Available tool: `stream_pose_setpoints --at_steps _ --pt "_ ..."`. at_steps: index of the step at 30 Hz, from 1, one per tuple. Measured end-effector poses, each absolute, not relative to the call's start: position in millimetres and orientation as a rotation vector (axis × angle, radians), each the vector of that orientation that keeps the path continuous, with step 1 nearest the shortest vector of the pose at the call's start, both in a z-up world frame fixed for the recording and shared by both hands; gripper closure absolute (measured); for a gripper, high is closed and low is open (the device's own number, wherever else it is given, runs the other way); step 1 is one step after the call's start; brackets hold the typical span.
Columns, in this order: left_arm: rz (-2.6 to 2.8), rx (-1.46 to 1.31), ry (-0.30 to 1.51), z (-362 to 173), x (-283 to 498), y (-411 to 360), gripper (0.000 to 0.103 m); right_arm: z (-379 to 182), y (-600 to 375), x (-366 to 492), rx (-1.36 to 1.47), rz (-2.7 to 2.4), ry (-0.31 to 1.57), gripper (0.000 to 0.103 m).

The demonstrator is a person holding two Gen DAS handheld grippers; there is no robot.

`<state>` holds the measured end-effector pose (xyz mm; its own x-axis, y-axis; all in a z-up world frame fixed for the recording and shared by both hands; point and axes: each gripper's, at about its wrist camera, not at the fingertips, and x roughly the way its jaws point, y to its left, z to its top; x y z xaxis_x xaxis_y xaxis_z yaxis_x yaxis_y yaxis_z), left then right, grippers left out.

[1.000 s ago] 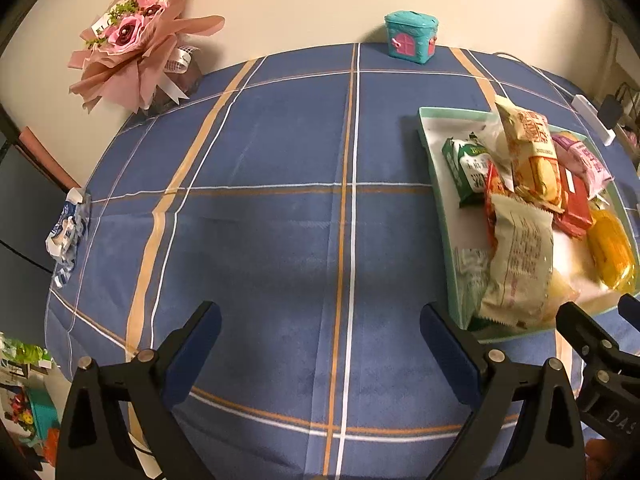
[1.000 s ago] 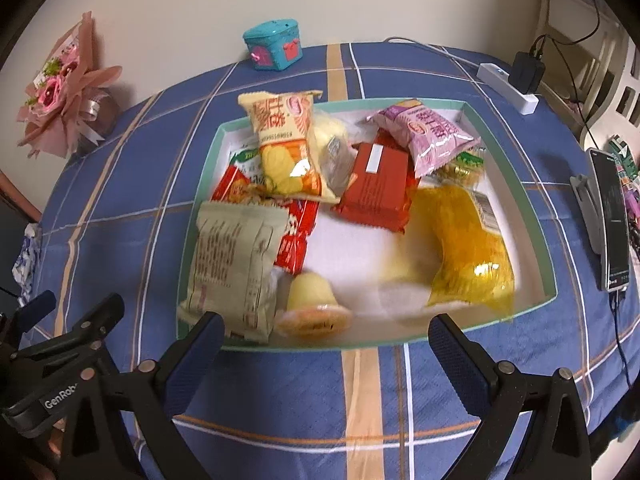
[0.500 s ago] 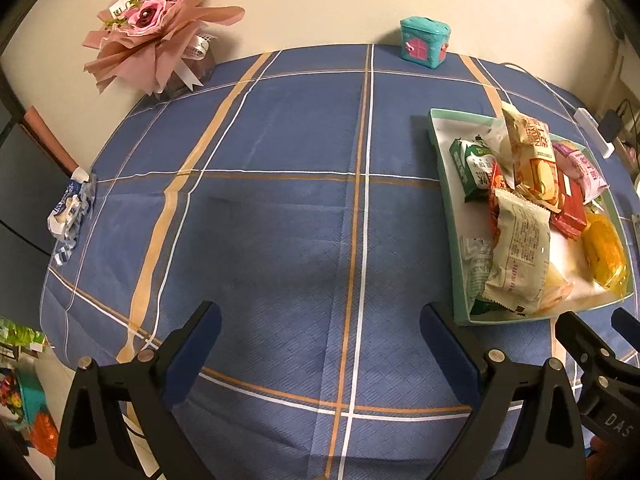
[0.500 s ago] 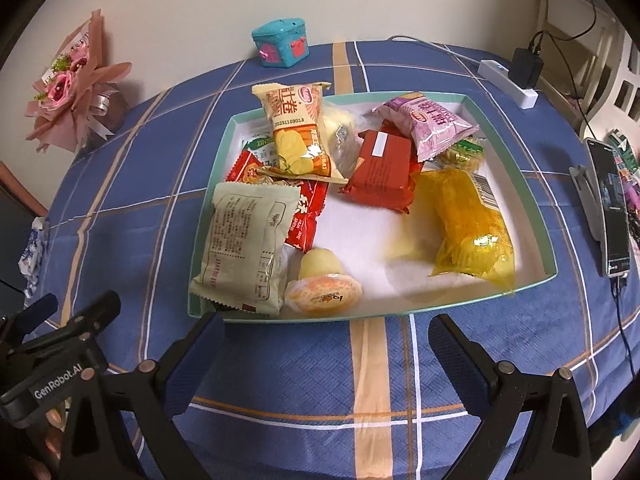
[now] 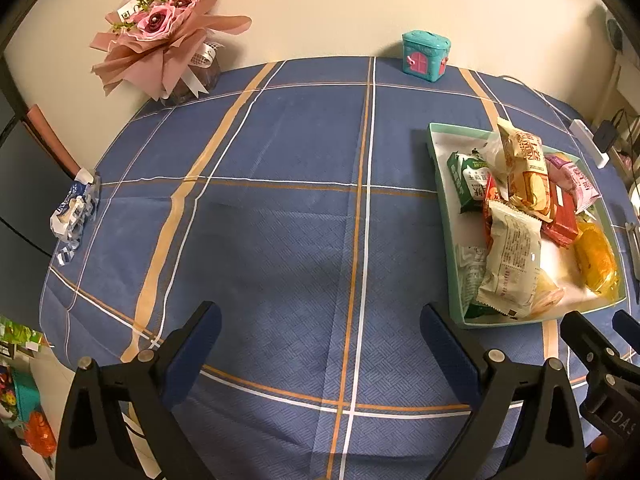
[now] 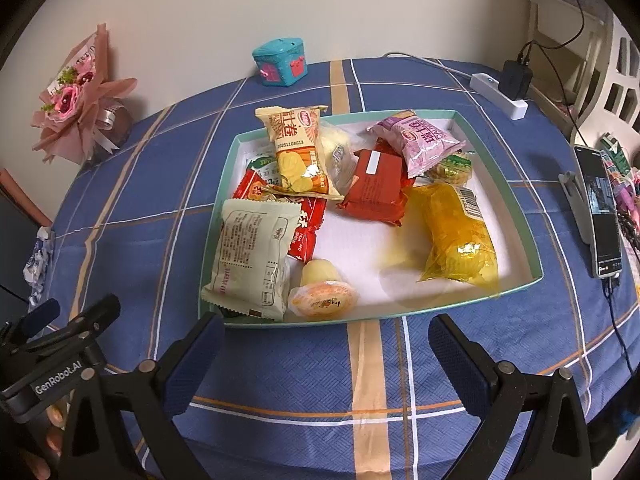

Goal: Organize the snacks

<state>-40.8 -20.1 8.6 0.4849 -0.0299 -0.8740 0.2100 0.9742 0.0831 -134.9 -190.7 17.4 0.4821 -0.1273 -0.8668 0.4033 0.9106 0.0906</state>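
On the far left of the counter (image 5: 280, 240), against the wall, stands a pink bouquet (image 5: 160, 36), with a crumpled blue-and-white wrapper (image 5: 74, 210) at the cloth's edge. The left tool (image 5: 320, 344) hangs over bare blue check cloth with its pads spread wide and nothing between them. Beyond it, near the wall, sits a small teal toy box (image 5: 426, 56).

The snacks all lie in the shallow green-rimmed tray (image 6: 516, 200), right of centre. From its left side: a pale cream packet (image 6: 252, 256) lies face down over a red packet (image 6: 306, 224); an upended jelly cup (image 6: 322, 296) sits at the near rim; a yellow biscuit bag (image 6: 298, 152) leans across a clear-wrapped bun (image 6: 338, 152); then a dark red bar (image 6: 376, 188), a purple bag (image 6: 420, 140) and a yellow transparent pouch (image 6: 456, 232). The right tool (image 6: 326, 350) hovers just short of the tray's near rim, also spread and empty. A phone on a stand (image 6: 600, 208) stands well to the right.

With every packet in the tray and both tools empty and clear of it, this would fit a heap awaiting sorting or a gathering just completed; I can't judge which. If anything gets handled, the heaped left side is the tricky part: packets overlap, so lifting a lower one would drag its neighbours. Pinch bags by a crimped seam, not the puffed middle, and go gently with the jelly cup, which looks ready to roll.
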Motion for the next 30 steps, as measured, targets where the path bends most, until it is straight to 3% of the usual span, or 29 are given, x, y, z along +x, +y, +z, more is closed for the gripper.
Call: stream_pose_setpoints --at_steps 30 --pt "-0.133 0.189 1.067 5.9 -37.4 -18.1 0.003 13.9 -189.8 -130.1 0.266 -0.317 1.044 0.000"
